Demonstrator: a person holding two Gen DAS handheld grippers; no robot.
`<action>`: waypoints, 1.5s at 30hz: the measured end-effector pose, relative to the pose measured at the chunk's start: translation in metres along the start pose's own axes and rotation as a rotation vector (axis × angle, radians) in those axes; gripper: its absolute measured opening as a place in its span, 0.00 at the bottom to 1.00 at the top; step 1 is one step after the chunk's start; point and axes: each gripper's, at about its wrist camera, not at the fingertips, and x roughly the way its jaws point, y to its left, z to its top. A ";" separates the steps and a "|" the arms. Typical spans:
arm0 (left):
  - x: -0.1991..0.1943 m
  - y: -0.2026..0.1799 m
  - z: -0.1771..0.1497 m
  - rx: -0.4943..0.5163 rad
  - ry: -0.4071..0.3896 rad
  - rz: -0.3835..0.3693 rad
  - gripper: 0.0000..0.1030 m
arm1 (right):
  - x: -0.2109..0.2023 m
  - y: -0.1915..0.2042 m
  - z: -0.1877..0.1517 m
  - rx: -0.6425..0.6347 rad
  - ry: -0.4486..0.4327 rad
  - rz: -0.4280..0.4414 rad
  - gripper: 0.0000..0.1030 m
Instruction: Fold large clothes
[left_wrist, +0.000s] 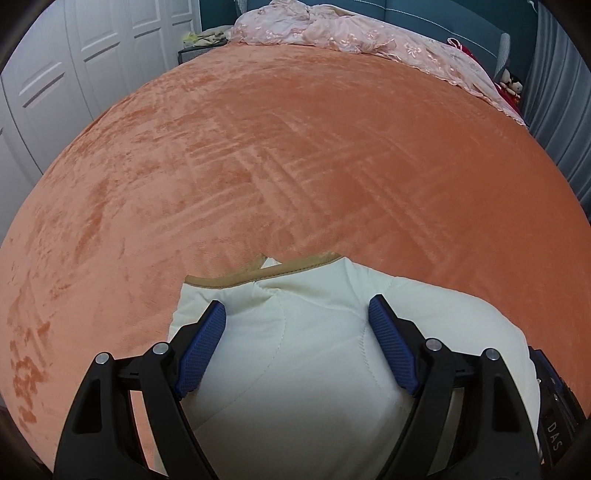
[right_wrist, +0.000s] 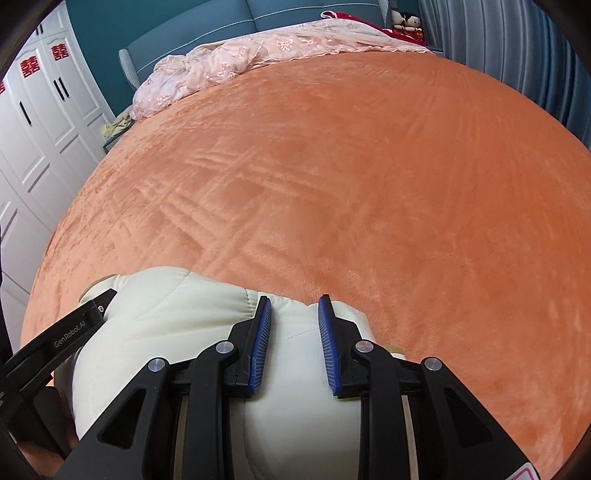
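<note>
The cream padded garment (left_wrist: 314, 332) is lying bunched on the bed (left_wrist: 295, 166) between both my parted jaws, ungripped; folding is looking barely begun.

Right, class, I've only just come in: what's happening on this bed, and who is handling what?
A person with a handheld gripper in each hand is working on a cream padded garment lying on the orange bedspread. The left gripper is open wide, straddling the tan-trimmed end. The right gripper is also open, over another part of the garment. Neither is clamped on it. A pink lace cover lies bunched at the head of the bed.
</note>
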 end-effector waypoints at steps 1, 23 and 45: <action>0.002 0.000 -0.001 -0.004 -0.002 -0.003 0.76 | 0.002 0.000 -0.002 0.000 -0.001 -0.003 0.22; -0.152 0.036 -0.132 0.169 0.044 -0.104 0.75 | -0.173 -0.008 -0.141 -0.201 -0.002 0.002 0.22; -0.147 0.083 -0.140 -0.094 0.109 -0.201 0.86 | -0.167 -0.041 -0.146 -0.017 -0.025 0.017 0.69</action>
